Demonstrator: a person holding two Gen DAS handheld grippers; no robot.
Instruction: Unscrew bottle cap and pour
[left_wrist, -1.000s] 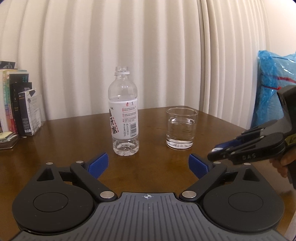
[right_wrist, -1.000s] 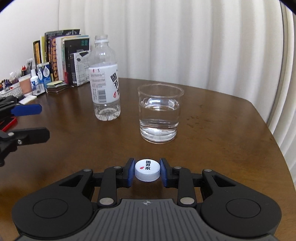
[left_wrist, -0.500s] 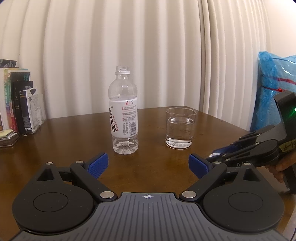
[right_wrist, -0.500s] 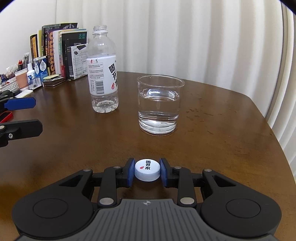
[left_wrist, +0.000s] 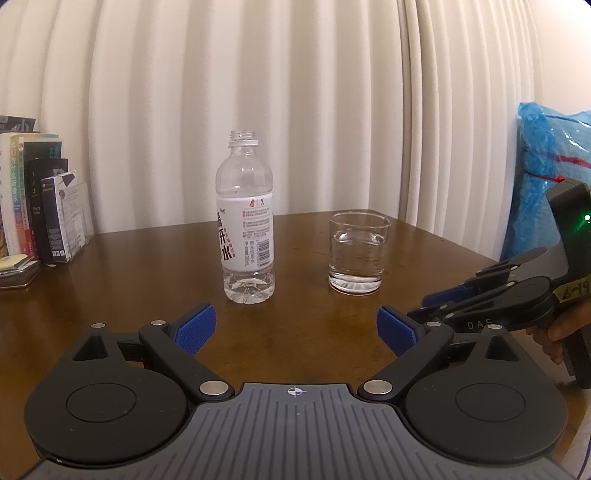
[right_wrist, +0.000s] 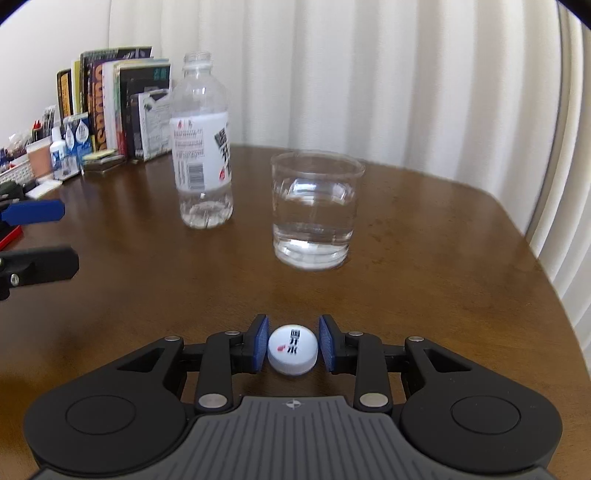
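An uncapped clear bottle (left_wrist: 246, 226) with a white label stands upright on the brown table (left_wrist: 110, 266), nearly empty; it also shows in the right wrist view (right_wrist: 202, 147). A glass (left_wrist: 357, 253) part full of water stands to its right, and shows in the right wrist view (right_wrist: 314, 210). My left gripper (left_wrist: 295, 328) is open and empty, in front of both. My right gripper (right_wrist: 293, 345) has the white bottle cap (right_wrist: 292, 349) between its blue pads, with small gaps on both sides. The cap seems to rest on the table.
Books and boxes (left_wrist: 40, 206) stand at the table's back left, with small clutter (right_wrist: 55, 155) beside them. White curtains hang behind. A blue plastic bag (left_wrist: 546, 177) is at the right. The table's right edge (right_wrist: 532, 236) curves close to the glass.
My right gripper has lowered toward the table and its pads have parted slightly from the cap. My left gripper has barely moved. Bottle and glass stand as before.
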